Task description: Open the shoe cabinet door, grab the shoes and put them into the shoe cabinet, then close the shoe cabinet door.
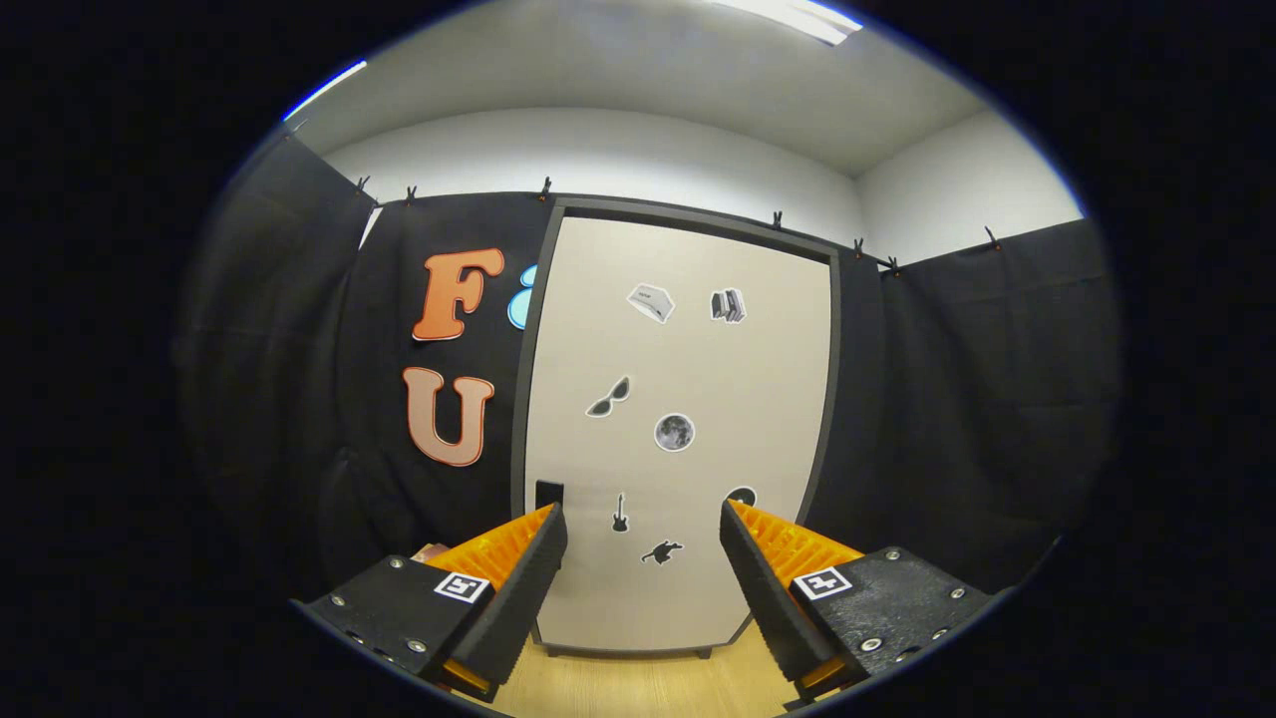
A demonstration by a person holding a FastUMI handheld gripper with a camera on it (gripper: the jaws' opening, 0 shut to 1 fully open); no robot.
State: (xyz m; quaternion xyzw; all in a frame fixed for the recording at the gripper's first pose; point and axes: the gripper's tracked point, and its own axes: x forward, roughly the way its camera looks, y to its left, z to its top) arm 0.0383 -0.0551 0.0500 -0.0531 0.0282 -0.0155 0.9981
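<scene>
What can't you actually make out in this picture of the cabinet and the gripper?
- Inside of the shoe cabinet: hidden by its shut door, gripper view.
- Black handle on the door: partly covered by the left finger.
- Reddish thing, maybe a shoe: mostly behind that finger.
- Round sticker: half covered by the right finger of the open gripper.

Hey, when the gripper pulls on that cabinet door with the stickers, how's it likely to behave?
The cabinet door looks like a flat rigid panel, so it should swing, not flex. Its face seems smooth, likely slippery; the small dark handle beside the left finger is the better hold. The gripper is open, touching nothing.
</scene>
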